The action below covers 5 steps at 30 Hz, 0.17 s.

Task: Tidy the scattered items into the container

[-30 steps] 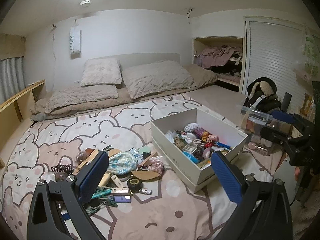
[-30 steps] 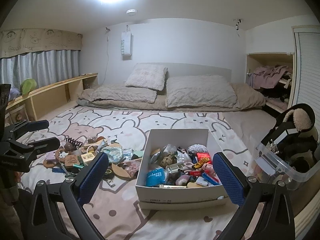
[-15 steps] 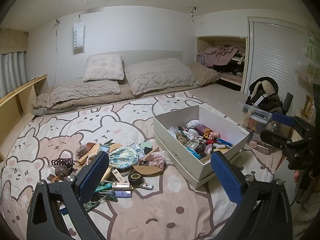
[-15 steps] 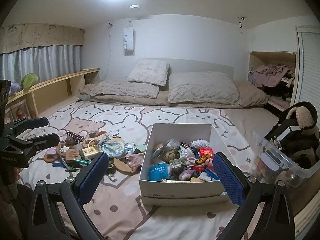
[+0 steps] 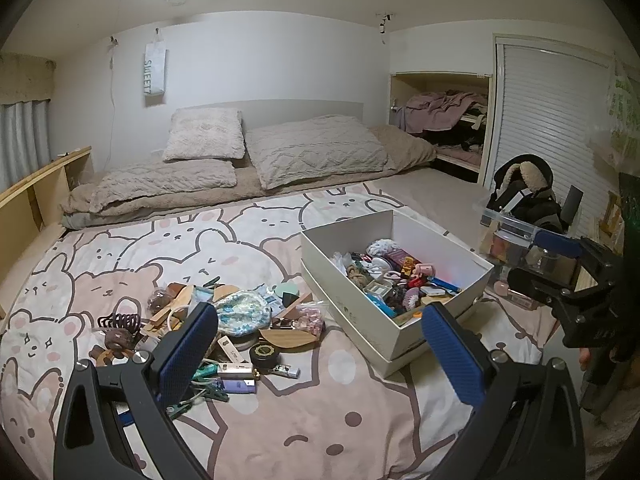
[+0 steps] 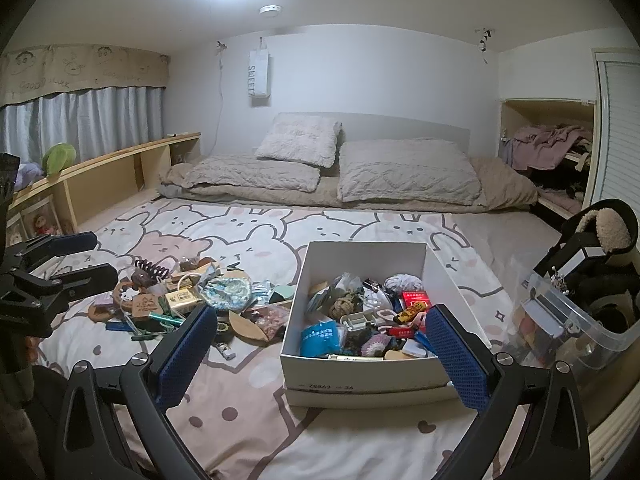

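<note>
A white cardboard box holding several small items sits on the bunny-print bedspread. A pile of scattered items lies left of it: a black hair claw, a patterned pouch, wooden pieces, lighters. My left gripper is open and empty, held above the bed in front of the pile and box. My right gripper is open and empty, in front of the box. Each gripper shows at the edge of the other's view.
Pillows and a folded blanket lie at the bed's head. A clear plastic bin with a black bag stands right of the box. A wooden shelf runs along the left wall. The bedspread lies flat in front.
Both grippers have risen and tilted slightly, so the box and pile sit a little lower in each view. Both stay open. No item has moved.
</note>
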Motion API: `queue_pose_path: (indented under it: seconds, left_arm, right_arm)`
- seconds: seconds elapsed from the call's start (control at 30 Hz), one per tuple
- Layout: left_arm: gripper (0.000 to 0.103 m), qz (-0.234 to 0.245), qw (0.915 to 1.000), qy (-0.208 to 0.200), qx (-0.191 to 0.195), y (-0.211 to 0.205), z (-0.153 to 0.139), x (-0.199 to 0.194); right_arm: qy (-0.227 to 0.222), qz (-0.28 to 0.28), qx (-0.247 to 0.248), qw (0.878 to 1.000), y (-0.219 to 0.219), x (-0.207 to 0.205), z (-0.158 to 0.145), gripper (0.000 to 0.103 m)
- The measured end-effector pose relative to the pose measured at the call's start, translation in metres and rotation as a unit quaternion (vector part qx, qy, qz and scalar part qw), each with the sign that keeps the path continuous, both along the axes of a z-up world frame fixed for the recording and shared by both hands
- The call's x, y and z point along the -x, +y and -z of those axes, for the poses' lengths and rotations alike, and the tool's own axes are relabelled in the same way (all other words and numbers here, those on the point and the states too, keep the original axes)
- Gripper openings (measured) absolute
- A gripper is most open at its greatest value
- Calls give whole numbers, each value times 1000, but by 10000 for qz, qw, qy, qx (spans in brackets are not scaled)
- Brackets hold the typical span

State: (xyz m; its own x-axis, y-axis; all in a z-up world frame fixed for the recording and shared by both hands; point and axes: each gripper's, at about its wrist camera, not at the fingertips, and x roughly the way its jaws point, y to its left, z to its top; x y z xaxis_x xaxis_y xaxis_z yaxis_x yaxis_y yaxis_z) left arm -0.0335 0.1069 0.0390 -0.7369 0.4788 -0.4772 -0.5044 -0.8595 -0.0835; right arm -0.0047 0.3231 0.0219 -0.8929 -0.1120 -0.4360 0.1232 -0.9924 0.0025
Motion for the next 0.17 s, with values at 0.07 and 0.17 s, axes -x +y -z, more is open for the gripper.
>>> queue_pose_path:
  seconds: [0.07,0.17]
  left_arm:
    - [102,-33,10000,4,-20,0,0,0]
    - [102,-46,10000,-7,-40,-1,0,0]
  right_arm:
    - [5,7,-1,10000,0,0,0,103]
    - [14,19,6,10000,0,0,-1,103]
